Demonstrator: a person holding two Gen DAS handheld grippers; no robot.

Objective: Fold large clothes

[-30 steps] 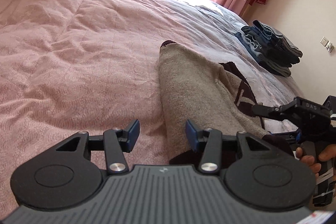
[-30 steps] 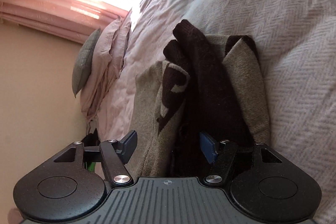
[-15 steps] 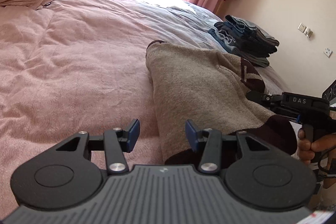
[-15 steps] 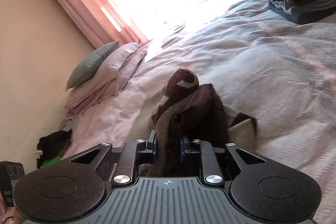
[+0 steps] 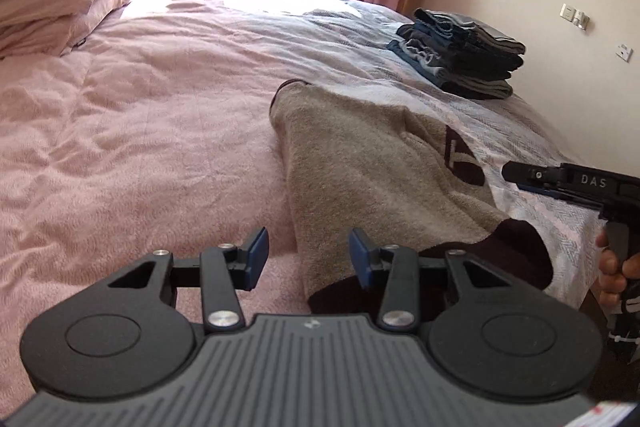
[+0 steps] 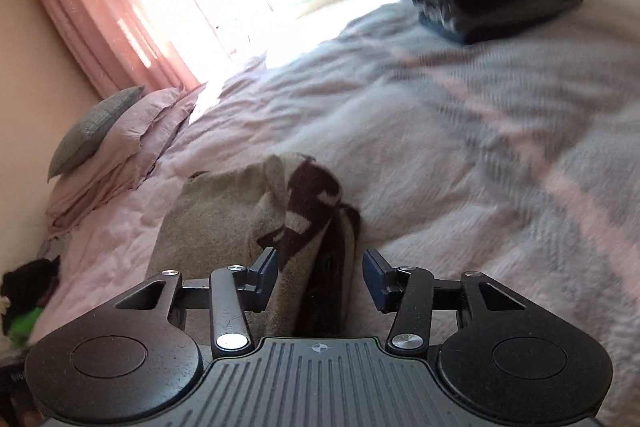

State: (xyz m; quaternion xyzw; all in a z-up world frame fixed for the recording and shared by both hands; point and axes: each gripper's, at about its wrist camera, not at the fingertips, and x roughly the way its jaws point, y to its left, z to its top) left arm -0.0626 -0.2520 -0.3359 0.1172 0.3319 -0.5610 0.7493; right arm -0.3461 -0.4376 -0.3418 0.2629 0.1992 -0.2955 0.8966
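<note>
A grey-beige sweater (image 5: 372, 163) with dark brown trim and a dark emblem lies folded on the bed, near its front edge. My left gripper (image 5: 306, 259) hovers open just above the sweater's near left edge, with nothing held. In the right wrist view the same sweater (image 6: 224, 219) shows a raised fold of patterned fabric running between the open fingers of my right gripper (image 6: 320, 279). Those blue pads stand apart from the cloth. The right gripper (image 5: 516, 175) also appears at the right edge of the left wrist view, held by a hand (image 5: 612, 267).
A stack of folded dark and blue clothes (image 5: 460, 51) sits at the bed's far right, near the wall. Pink pillows (image 5: 52, 11) and a grey cushion lie at the far left. A pink duvet (image 5: 140, 131) and a grey striped blanket (image 6: 500, 167) cover the bed.
My right gripper, shut on the sweater's fold half a second ago, has opened and the fold has dropped lower. The left gripper stayed open and drew back slightly.
</note>
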